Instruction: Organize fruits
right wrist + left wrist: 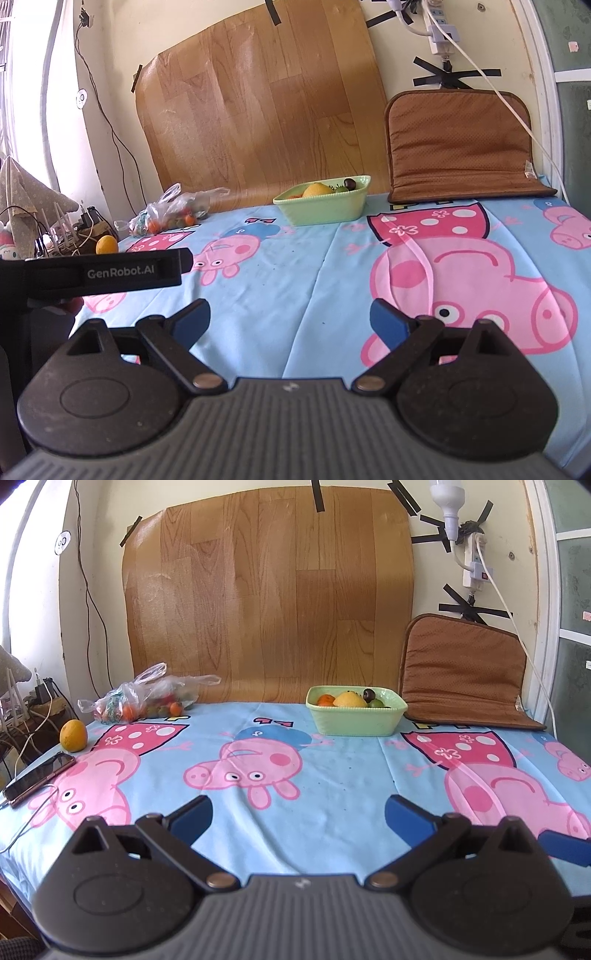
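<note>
Fingers [192, 818] apart, green bowl [356, 720] holding mixed fruits [349, 699]

Left tool [298, 814] spread empty, green bowl [356, 720] of fruit, lone orange [73, 735], fruit bag [147, 698]

1. We see bright daylight entering from the window [22, 92] at far left, which is blown out white.
2. We note soft, faint shadows on the tablecloth [332, 775].
3. Fisheye bending curves the wood-grain panel [266, 590] and darkens corners.
4. Nearest gripper bodies look slightly soft.
</note>
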